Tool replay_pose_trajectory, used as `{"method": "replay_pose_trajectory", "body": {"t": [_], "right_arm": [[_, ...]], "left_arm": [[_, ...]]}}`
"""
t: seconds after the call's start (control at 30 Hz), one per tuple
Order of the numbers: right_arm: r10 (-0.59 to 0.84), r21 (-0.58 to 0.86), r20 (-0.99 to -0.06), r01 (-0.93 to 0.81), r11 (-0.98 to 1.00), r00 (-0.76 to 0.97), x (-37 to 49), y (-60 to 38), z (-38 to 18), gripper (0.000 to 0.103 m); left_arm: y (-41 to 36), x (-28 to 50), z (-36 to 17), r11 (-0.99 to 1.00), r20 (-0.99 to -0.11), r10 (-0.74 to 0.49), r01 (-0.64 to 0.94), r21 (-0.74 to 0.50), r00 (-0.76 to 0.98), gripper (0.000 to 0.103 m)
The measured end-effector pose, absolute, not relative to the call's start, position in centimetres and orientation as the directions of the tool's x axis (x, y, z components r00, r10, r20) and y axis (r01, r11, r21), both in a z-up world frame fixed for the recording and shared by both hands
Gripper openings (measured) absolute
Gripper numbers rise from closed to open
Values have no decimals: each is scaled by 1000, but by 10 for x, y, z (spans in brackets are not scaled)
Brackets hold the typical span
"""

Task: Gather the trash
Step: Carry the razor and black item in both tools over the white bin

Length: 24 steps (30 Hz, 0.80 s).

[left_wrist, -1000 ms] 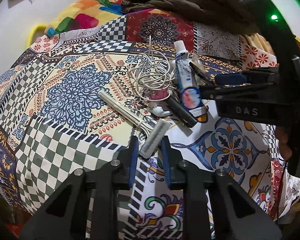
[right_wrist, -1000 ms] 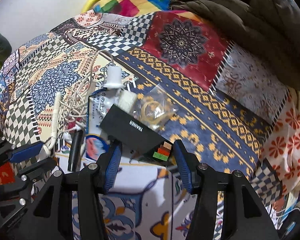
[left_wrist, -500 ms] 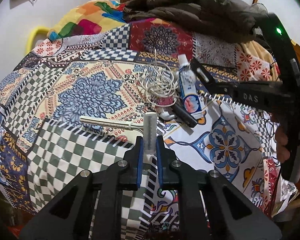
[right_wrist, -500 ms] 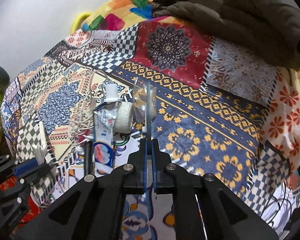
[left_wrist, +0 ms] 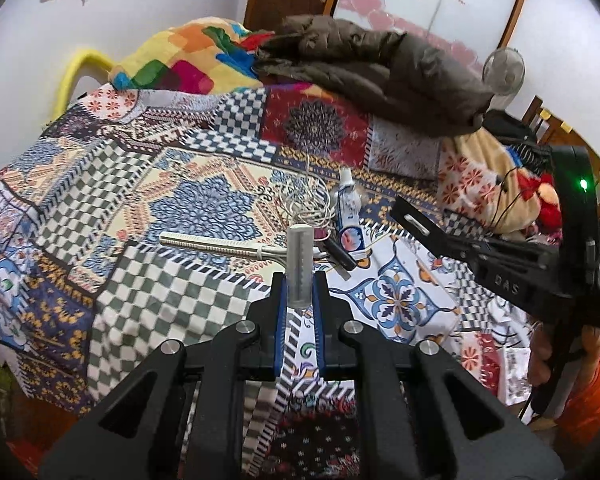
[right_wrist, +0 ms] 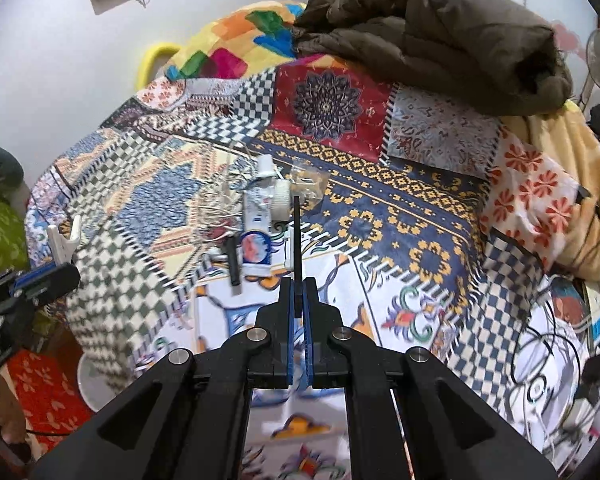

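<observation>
so the patchwork bedspread (left_wrist: 100, 208) fills both views, with a brown jacket (left_wrist: 380, 68) heaped at the far end and a small pile of clutter near the middle: a tangle of white cable (left_wrist: 304, 204), a toothpaste tube (left_wrist: 350, 216), a dark pen-like stick (left_wrist: 340, 254), a roll of white tape (right_wrist: 280, 200) and a crumpled clear wrapper (right_wrist: 308, 182).

the left gripper (left_wrist: 299, 296) is lifted clear of the bed, its jaws pinched narrow on the head of a disposable razor (left_wrist: 299, 268). the head stands upright between the pads, while the handle juts off sideways to the left, roughly level, over the quilt. the right gripper (right_wrist: 298, 300) is likewise raised, jaws almost fully closed on a thin black card (right_wrist: 297, 248) seen edge-on, its long axis pointing straight up and away from the fingers.

the remaining pile lies ahead of both grippers and below them; in the right wrist view it sits just left of the card's edge, so the right hand looks the nearer one. both hands are full, though, so i judge the next move is carrying these two pieces to a bin, which neither view shows. the razor's sideways handle could twist in the grip or catch the cable.
</observation>
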State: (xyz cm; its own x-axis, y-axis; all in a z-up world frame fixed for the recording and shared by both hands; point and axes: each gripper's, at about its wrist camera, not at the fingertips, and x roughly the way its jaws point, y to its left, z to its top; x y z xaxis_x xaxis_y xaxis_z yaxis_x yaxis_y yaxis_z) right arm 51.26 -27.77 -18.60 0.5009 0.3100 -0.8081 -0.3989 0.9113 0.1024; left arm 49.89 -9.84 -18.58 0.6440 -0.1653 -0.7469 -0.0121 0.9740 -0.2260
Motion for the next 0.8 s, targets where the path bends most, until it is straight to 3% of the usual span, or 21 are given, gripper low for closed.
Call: {"method": "replay_pose_trajectory", "body": {"t": [0.8], "right_arm": [[420, 52, -666, -523, 851, 617, 359, -206, -59, 4]], "left_arm": [[-5, 330, -92, 984, -679, 23, -136, -114, 733, 11]]}}
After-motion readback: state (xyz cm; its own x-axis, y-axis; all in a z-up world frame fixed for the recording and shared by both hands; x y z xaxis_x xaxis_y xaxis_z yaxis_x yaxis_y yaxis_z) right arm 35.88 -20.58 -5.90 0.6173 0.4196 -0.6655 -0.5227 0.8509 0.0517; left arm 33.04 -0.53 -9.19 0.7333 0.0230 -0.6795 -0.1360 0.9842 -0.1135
